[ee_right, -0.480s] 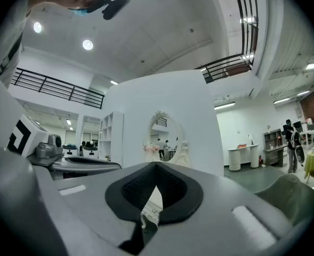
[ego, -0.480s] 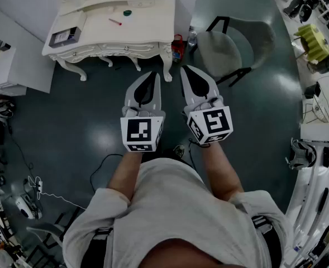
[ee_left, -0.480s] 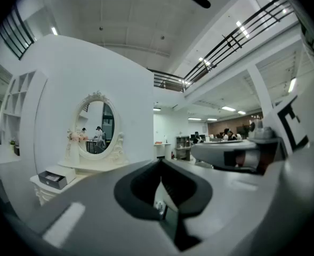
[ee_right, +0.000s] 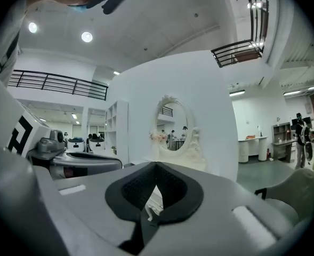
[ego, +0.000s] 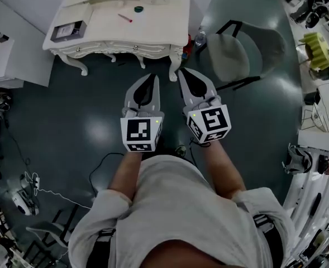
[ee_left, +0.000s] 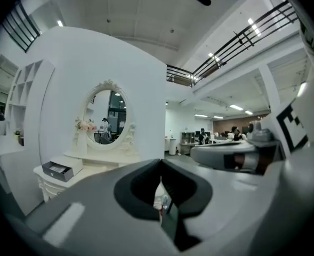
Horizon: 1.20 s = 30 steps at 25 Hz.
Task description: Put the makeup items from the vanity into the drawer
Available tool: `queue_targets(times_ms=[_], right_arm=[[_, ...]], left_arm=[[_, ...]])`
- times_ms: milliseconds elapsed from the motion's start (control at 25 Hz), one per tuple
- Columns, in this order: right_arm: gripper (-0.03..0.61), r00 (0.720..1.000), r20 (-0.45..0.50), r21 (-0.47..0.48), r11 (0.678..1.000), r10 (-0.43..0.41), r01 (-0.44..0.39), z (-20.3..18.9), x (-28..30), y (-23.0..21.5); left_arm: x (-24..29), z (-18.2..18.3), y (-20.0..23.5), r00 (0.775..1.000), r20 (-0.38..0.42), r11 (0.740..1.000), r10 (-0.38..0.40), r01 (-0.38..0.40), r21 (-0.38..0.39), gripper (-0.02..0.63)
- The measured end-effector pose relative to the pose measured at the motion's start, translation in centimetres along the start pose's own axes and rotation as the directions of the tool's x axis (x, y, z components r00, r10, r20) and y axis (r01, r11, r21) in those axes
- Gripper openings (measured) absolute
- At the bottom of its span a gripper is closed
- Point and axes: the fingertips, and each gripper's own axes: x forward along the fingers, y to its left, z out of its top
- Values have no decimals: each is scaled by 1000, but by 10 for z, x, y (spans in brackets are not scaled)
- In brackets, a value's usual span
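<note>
The white vanity point(ego: 153, 29) stands ahead of me across the dark floor. On its top lie a thin red makeup stick point(ego: 125, 18) and a small green round item point(ego: 138, 9). A small grey open drawer box point(ego: 66, 31) sits on its left end. My left gripper point(ego: 155, 77) and right gripper point(ego: 180, 71) are held side by side above the floor, short of the vanity's front edge, both shut with nothing in them. In the left gripper view the oval mirror point(ee_left: 107, 116) and the drawer box point(ee_left: 61, 169) show beyond the shut left gripper point(ee_left: 161, 161). The right gripper point(ee_right: 155, 165) faces the mirror point(ee_right: 174, 129).
A grey chair point(ego: 248, 52) stands right of the vanity. A bottle point(ego: 200, 38) and a red item point(ego: 186, 46) sit on the floor by the vanity's right leg. A white cabinet point(ego: 2, 60) is at the left, cables point(ego: 36, 188) trail on the floor, and cluttered tables point(ego: 320, 121) line the right.
The vanity sits a little further right and nearer in the head view. Both grippers keep the same pose, side by side and shut.
</note>
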Motion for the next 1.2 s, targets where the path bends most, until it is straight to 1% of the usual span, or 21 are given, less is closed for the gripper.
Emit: queue_targets(times_ms=[120, 240, 440, 680, 800, 960, 1200], right_arm=[[0, 999, -19, -10, 999, 35, -35, -3, 39, 15], [0, 997, -29, -17, 997, 70, -71, -2, 79, 32], [-1, 994, -54, -34, 995, 90, -92, -3, 133, 49], [-2, 984, -118, -51, 988, 136, -143, -9, 192, 57], [-1, 977, -139, -54, 984, 163, -172, -14, 225, 56], [-2, 967, -166, -63, 977, 192, -204, -20, 275, 44], [-2, 948, -231, -50, 971, 216, -234, -33, 351, 11]], left_arm=[[13, -4, 34, 1000, -15, 1000, -17, 17, -19, 3], [24, -1, 70, 1000, -16, 1000, -25, 25, -7, 3], [36, 3, 129, 1000, -21, 1000, 0, 1, 5, 3], [55, -2, 187, 999, -43, 999, 33, -34, -21, 3], [73, -8, 211, 997, -63, 999, 46, -47, -26, 3], [111, -15, 245, 995, -91, 998, 50, -53, -31, 3], [176, -27, 288, 985, -164, 996, 57, -68, -62, 3]])
